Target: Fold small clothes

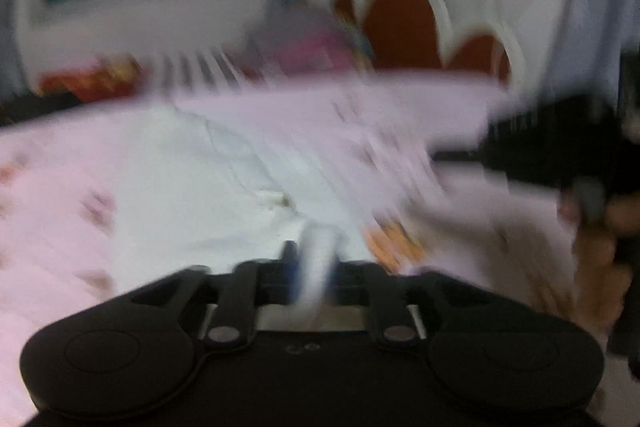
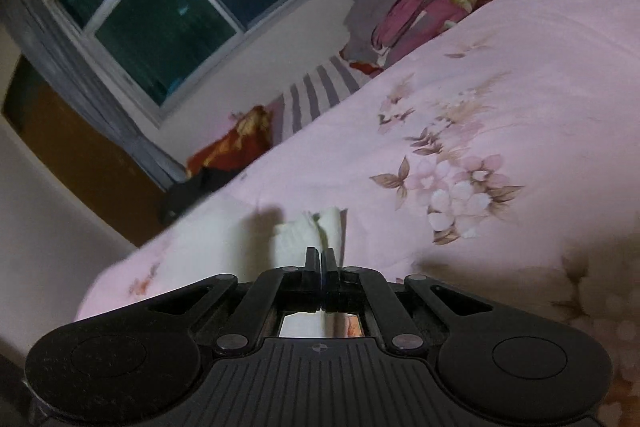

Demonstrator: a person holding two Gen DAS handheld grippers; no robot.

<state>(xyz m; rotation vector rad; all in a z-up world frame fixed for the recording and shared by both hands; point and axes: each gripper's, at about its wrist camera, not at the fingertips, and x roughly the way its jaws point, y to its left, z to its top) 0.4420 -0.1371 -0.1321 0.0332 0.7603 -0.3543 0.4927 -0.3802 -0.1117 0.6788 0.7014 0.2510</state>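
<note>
1. Right gripper (image 2: 321, 251): fingers pressed together, pinching a fold of the white garment (image 2: 316, 233). The cloth stands up just past the fingertips, and a strip of it shows behind the jaws, under the linkage.
2. Beyond the right fingertips: pink floral bedspread (image 2: 500, 99), flower print to the right of the fingers.
3. Far past the right fingers, at the bed's far edge: pile of clothes (image 2: 404, 15) (grey, magenta, some yellow). To the left of it, a red patterned cloth (image 2: 236, 139).
4. Farthest, up and left of the right fingers: window (image 2: 176, 3), dark panes, grey curtain beside it.
5. Left gripper (image 1: 312, 255): view heavily motion-blurred. A pale blurred strip sits between the fingers; I cannot tell whether the pads press on it or stand apart.
6. Ahead of the left fingers: the white garment (image 1: 192, 179) spread on the bedspread.
7. Right of the left fingers, near the frame edge: a hand (image 1: 600, 247) on a dark handle (blurred).
</note>
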